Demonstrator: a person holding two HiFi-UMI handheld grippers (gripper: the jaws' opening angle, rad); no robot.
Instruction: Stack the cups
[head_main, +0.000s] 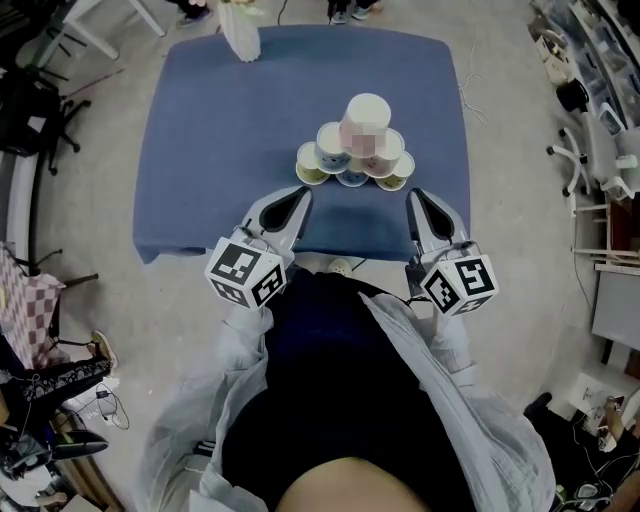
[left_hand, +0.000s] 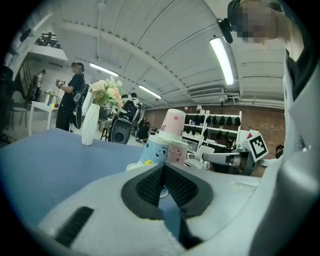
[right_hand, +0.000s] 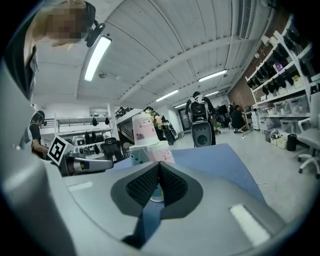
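Nearest, both tools are held at the front edge of the blue table. The left gripper has its jaws pressed together with nothing between them. The right gripper is the same: pads meeting at the tips, empty. Just beyond them the cups stand in a pyramid on the table, with one pink cup on top — neither tool touches the pile. A white vase stands at the far edge.
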